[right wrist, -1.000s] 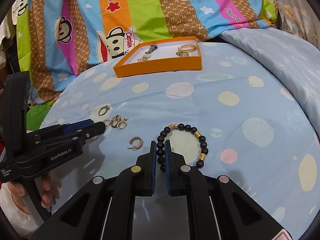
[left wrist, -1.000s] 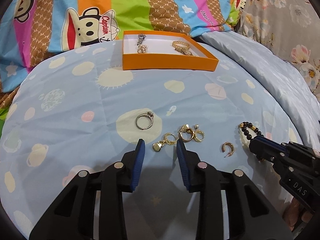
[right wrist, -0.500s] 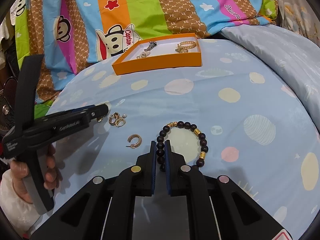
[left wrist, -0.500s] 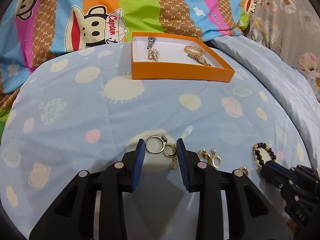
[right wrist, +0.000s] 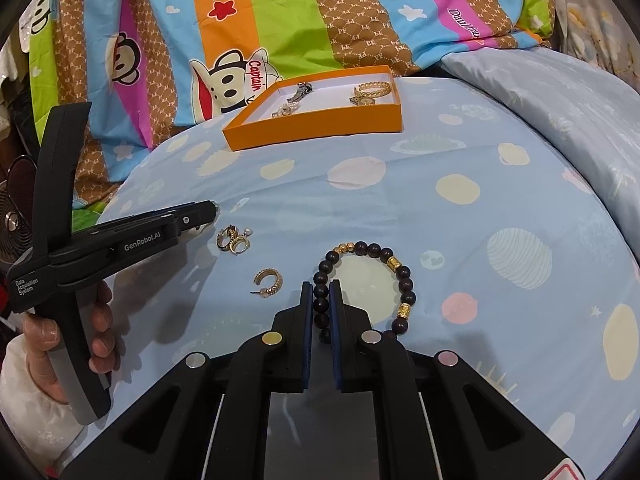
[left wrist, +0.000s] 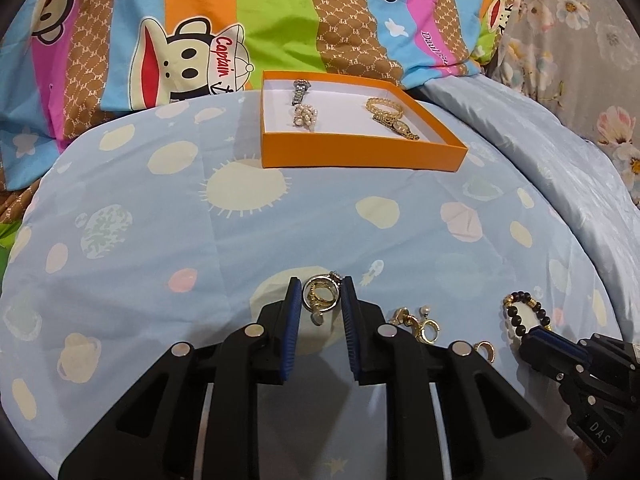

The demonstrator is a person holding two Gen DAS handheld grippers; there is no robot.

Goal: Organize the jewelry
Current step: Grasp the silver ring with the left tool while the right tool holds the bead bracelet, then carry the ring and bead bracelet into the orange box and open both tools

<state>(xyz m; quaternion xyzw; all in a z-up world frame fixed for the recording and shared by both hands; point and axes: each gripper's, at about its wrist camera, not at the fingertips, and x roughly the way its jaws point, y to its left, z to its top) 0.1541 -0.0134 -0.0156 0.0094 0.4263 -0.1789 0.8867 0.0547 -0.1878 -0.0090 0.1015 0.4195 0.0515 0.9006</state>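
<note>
A silver ring [left wrist: 310, 290] with a gold earring [left wrist: 320, 300] overlapping it lies on the light blue bedspread between my left gripper's [left wrist: 320, 300] blue pads. The jaws are closing and the pads meet the ring's sides. From the right wrist view the left gripper [right wrist: 208, 210] reaches in from the left, held by a hand. My right gripper [right wrist: 320, 300] is shut on a dark beaded bracelet [right wrist: 406, 276] with gold beads that rests on the bed. The bracelet [left wrist: 520, 312] and the right gripper [left wrist: 532, 340] also show at the left view's right edge. An orange box [left wrist: 360, 156] sits farther back.
The orange box [right wrist: 316, 126] holds a gold watch [left wrist: 390, 116], a pearl piece [left wrist: 305, 117] and a silver piece [left wrist: 300, 90]. A cluster of gold earrings [right wrist: 236, 240] and one gold hoop [right wrist: 268, 280] lie between the grippers. A striped cartoon quilt is piled behind the box.
My left gripper has shifted over to the silver ring and gold earring, which now sit between its jaws, and the jaws have narrowed. The right gripper and bracelet have stayed put.
</note>
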